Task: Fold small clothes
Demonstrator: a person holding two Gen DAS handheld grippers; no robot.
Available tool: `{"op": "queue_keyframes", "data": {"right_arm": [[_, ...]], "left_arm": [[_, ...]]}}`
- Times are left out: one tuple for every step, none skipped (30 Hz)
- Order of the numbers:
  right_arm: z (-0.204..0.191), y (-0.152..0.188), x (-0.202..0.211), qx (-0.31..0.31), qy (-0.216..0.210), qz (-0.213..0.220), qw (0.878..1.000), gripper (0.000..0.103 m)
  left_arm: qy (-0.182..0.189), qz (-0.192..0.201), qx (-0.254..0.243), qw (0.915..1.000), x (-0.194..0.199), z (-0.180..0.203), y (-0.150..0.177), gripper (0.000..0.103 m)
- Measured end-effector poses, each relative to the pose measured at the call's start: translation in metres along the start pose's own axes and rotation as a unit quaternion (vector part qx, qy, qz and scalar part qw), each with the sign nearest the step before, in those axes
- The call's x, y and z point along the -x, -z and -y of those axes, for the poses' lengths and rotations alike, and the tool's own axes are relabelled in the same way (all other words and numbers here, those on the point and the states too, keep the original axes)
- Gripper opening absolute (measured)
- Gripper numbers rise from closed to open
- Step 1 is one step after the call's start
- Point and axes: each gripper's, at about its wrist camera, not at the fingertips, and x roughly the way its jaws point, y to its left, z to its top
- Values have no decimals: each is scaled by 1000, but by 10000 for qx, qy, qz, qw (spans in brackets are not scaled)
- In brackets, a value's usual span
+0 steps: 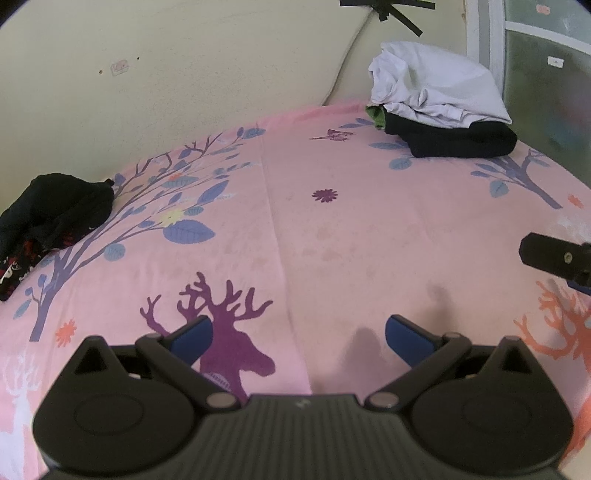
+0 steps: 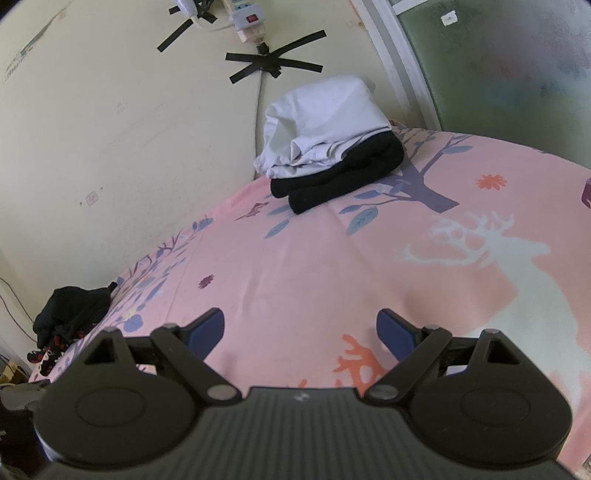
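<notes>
A pink bedsheet (image 1: pixel 332 229) printed with deer and trees covers the bed, also in the right wrist view (image 2: pixel 295 258). A crumpled black garment pile (image 1: pixel 51 218) with red-and-white print lies at the far left edge; it also shows in the right wrist view (image 2: pixel 70 314). A folded stack, white cloth (image 1: pixel 436 85) on black cloth (image 1: pixel 461 140), sits at the back right, also in the right wrist view (image 2: pixel 332 155). My left gripper (image 1: pixel 299 338) is open and empty above the sheet. My right gripper (image 2: pixel 299 332) is open and empty; part of it (image 1: pixel 557 258) shows at the right edge of the left wrist view.
A cream wall (image 1: pixel 184 74) runs behind the bed, with black tape crosses (image 2: pixel 273 62) and a power strip (image 2: pixel 247 18). A frosted glass door (image 2: pixel 498 62) stands at the back right. A green scrap (image 1: pixel 376 114) peeks from under the stack.
</notes>
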Motion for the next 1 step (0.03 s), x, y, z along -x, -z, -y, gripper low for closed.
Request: {"op": "queue_keyframes", "data": {"right_arm": [[-1, 0, 0, 27, -3, 9, 10000, 84]], "left_arm": [[2, 5, -4, 10000, 0, 0, 0, 103]]}}
